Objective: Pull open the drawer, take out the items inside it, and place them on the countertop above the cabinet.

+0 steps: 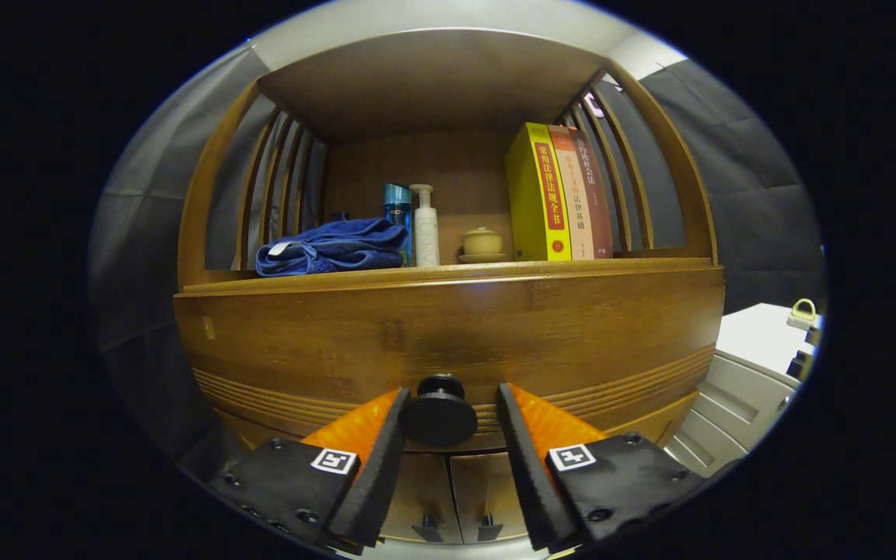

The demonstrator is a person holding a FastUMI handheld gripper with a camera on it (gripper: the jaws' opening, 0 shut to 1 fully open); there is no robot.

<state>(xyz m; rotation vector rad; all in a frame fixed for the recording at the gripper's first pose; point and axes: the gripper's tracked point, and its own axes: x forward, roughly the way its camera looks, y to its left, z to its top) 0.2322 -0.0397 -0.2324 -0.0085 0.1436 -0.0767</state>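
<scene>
The drawer spans the cabinet front directly ahead of the gripper. It is closed, so its contents are hidden. One round dark knob projects from the lower centre of the drawer front and sits between the two fingers. The jaws are spread. The left finger lies right at the knob's edge, though actual contact cannot be confirmed. The right finger stands clear of the knob with a visible gap. The gripper is not grasping anything.

Below the drawer, two cabinet doors meet at a centre seam. Each carries one small dark handle. The fingers cover the outer parts of both doors.

Above the drawer front is the table, seen nearly edge-on, so little of its surface shows. On it rest, from left to right:
- one folded blue cloth
- one blue bottle, its lower part hidden behind the cloth
- one white pump bottle
- one small lidded cup on a saucer
- three upright books, one yellow and two reddish

Curved wooden slats enclose the table on both sides, and a wooden shelf roofs it.

To the right, well apart from the cabinet, stands a white unit, partly cut off. Small objects on its far corner are too small to identify.
</scene>
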